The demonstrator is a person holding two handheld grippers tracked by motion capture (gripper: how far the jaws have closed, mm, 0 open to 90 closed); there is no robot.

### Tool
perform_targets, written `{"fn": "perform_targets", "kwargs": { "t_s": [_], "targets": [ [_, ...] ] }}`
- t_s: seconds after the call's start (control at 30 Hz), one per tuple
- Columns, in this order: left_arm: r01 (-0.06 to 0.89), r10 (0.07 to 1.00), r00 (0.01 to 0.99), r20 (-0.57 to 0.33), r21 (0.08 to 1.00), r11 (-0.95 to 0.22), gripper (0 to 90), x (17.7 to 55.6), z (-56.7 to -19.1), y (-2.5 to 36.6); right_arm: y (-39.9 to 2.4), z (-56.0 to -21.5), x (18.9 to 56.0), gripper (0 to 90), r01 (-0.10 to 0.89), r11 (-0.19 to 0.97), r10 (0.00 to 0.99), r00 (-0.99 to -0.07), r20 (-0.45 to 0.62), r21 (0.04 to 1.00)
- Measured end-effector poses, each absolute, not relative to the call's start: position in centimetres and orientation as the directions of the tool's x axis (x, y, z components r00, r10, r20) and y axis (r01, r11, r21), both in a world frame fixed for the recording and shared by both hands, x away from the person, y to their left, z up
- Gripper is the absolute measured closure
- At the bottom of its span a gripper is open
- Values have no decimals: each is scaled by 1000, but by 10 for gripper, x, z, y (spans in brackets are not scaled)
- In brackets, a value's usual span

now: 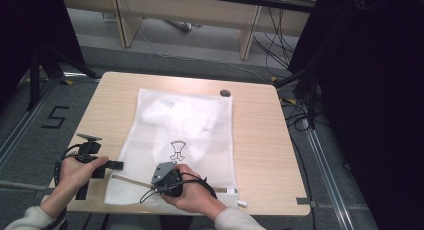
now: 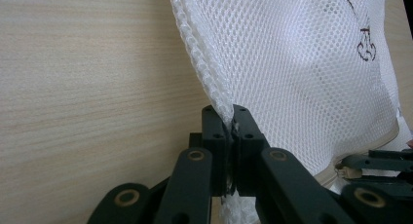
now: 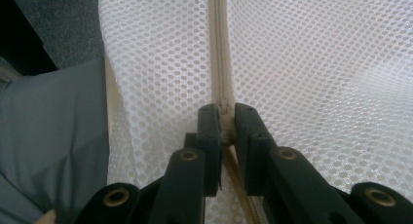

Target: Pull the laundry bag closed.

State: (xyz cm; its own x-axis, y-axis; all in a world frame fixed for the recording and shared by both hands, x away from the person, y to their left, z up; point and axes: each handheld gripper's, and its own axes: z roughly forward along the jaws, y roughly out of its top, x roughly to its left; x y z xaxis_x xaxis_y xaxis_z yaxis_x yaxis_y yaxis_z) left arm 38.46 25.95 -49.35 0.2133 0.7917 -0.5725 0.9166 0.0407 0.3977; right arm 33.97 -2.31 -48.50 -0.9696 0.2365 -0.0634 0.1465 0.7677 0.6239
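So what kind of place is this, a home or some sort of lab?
Most likely a lab or recording studio, not a home: black curtains flank the table, loose cables trail over the grey floor, and a taped number 5 marks the floor.

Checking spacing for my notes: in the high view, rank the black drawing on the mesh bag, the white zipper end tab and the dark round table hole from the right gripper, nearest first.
1. Black drawing on the white mesh bag, just beyond the right gripper.
2. White zipper end tab, at the near edge, to its right.
3. Dark round table hole, near the far edge.
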Motion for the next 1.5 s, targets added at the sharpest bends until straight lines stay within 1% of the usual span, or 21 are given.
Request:
{"fn": "perform_targets", "kwargs": {
  "t_s": [0.07,0.43,0.53,0.6,0.63,0.77,1.0,1.17,1.27,1.4,1.5],
  "targets": [
    [917,794,222,-566,398,27,858,385,-494,260,-24,-484,339,825,156,764,242,-969,-53,626],
    [916,793,214,-571,398,39,858,385,-494,260,-27,-485,339,825,151,768,241,-969,-62,622],
    [917,792,215,-571,398,38,858,385,-494,260,-27,-485,340,825,131,772,222,-973,-71,622],
    [916,793,214,-571,399,40,858,385,-494,260,-28,-485,340,825,132,774,226,-971,-75,619],
    [916,792,214,-572,399,40,858,385,-494,260,-29,-484,339,825,158,771,244,-968,-57,616],
    [916,794,213,-570,399,40,858,385,-493,259,-30,-484,340,825,152,769,240,-969,-59,621],
    [916,795,213,-568,399,40,858,385,-494,260,-32,-485,338,825,170,773,255,-966,-53,611],
    [916,794,213,-569,400,41,858,385,-494,260,-34,-485,340,825,151,775,236,-970,-60,613],
    [916,795,214,-568,400,39,858,385,-494,260,-34,-484,338,825,172,772,257,-965,-52,612],
    [916,794,209,-571,399,45,858,385,-494,260,-36,-484,340,825,160,775,246,-967,-59,612],
    [916,796,209,-569,398,43,858,385,-494,260,-38,-484,339,825,178,773,258,-965,-47,609]
  ]
}}
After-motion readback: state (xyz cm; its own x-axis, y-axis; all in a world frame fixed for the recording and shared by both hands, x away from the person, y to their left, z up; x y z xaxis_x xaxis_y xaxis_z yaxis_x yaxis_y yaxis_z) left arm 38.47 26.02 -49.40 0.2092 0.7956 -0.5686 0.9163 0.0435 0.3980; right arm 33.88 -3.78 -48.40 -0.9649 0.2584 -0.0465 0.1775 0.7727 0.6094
